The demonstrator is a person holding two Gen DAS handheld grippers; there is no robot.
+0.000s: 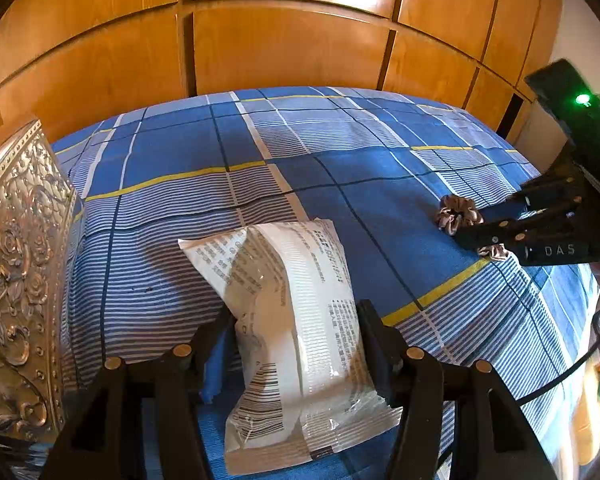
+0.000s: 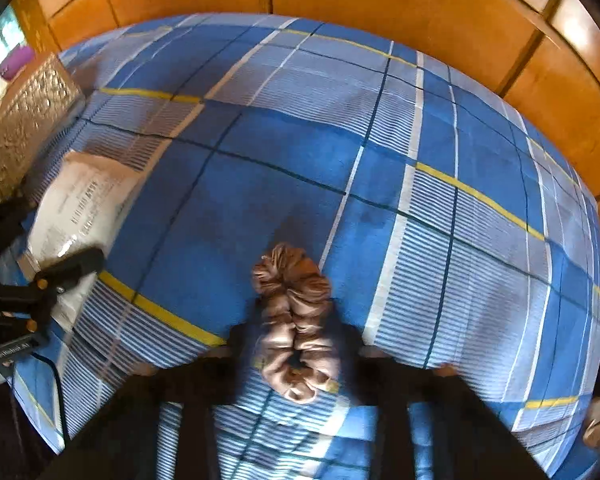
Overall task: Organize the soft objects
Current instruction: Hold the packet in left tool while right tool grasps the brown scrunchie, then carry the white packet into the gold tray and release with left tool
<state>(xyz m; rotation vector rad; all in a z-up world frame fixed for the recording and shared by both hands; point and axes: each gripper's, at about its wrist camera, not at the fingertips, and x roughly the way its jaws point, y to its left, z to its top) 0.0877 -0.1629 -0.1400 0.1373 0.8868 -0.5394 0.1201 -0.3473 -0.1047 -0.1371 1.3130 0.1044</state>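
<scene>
- The left tool (image 1: 296, 344) sits nearest in its own view, its two black fingers (image 1: 374, 340) pressed against the sides of a white plastic packet (image 1: 296, 320), about half open and clamped on it.
- The packet is crinkled, printed with dark text and a barcode, and its lower end rests on the bed (image 1: 180, 152), which is covered with a blue checked sheet with white stripes and yellow lines.
- Just left of that tool stands an embossed silver box (image 1: 16, 264), its wall touching the bed's surface.
- Farther right on the bed, the right tool (image 2: 296, 344) points steeply down with its jaws close together on a brown satin scrunchie (image 2: 296, 320); the view is blurred, yet the fabric is bunched narrow between the fingers.
- From the left camera the same scrunchie (image 1: 458, 214) shows at the right tool's (image 1: 476, 236) tips, lying against the sheet and well apart from the packet.
- Beyond the bed rises a wall of orange-brown wooden wardrobe panels (image 1: 284, 48).
</scene>
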